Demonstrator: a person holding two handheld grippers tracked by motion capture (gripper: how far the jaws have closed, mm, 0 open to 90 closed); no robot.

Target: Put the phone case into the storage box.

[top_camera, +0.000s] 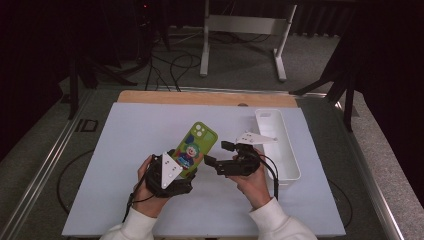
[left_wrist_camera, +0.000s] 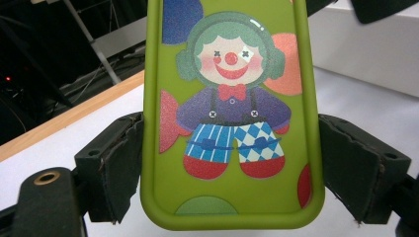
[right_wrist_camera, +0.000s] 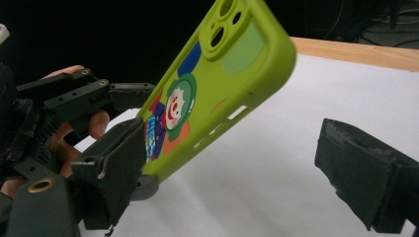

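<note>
Your left gripper (top_camera: 186, 167) pinches the green phone case (top_camera: 196, 143) by its near end, tilted up off the table (top_camera: 125, 150). Your right gripper (top_camera: 219, 155) sits just right of it, jaws spread with nothing between them

Lime-green phone case (left_wrist_camera: 232, 197) printed with a clown: green hair, red nose and bow tie, purple shirt, blue striped and checked trousers, red shoes. White tray (top_camera: 280, 145). Pale lilac-white table (top_camera: 130, 145) with wooden edge. Black grippers.

No readable text, label or number anywhere.
</note>
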